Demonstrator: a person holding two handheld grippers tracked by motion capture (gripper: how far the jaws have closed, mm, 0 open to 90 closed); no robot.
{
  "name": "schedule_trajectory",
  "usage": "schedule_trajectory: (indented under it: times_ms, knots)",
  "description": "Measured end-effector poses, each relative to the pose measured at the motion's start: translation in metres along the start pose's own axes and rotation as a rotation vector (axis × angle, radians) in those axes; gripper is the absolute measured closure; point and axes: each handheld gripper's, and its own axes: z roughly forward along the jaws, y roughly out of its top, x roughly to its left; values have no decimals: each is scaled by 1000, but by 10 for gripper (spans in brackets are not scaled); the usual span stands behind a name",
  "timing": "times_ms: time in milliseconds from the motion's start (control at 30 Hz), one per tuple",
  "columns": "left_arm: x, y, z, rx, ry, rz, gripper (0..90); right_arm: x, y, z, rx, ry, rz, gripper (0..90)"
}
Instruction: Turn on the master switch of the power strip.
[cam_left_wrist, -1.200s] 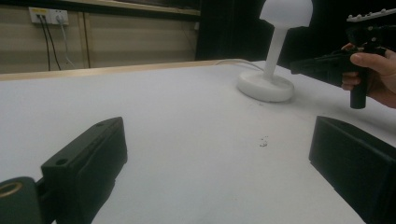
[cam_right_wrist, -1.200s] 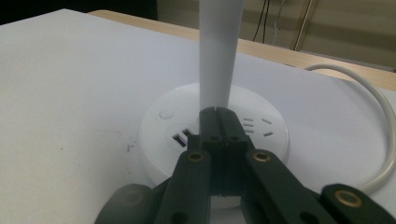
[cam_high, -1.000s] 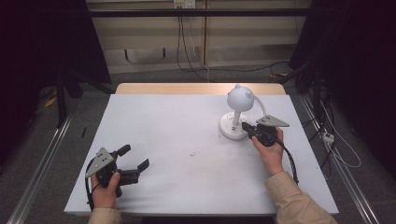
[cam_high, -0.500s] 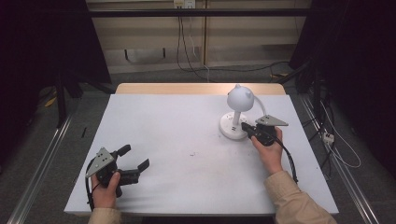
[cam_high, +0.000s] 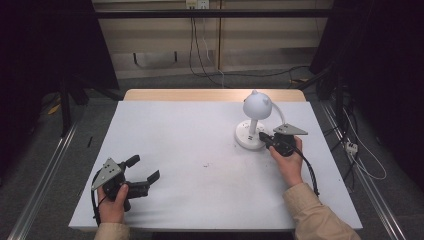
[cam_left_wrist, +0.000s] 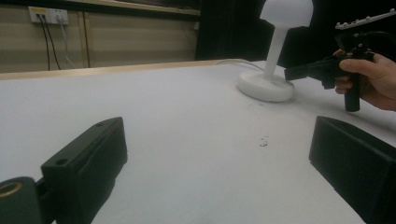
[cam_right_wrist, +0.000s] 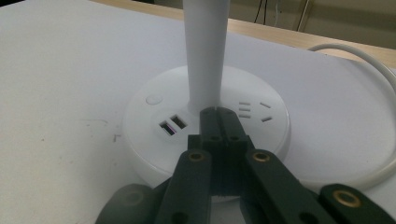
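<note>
White desk lamp (cam_high: 255, 120) is standing far right on the table (cam_high: 200, 150), unmoved since a second ago, right gripper (cam_right_wrist: 217, 114) keeping its jaws together over the base near the stem, left gripper (cam_high: 145, 170) idling with jaws apart near-left.

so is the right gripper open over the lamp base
No, the right gripper has its jaws pressed together above the lamp base.

Lamp base (cam_right_wrist: 205, 135) smooth white plastic; table (cam_high: 190, 145) matt white.
</note>
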Motion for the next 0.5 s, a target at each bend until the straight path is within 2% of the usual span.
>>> schedule_trajectory:
  times_ms: [500]
  knots:
    - [1, 0, -1, -5, 1, -4, 41, 0, -1, 2, 7, -2, -8, 900]
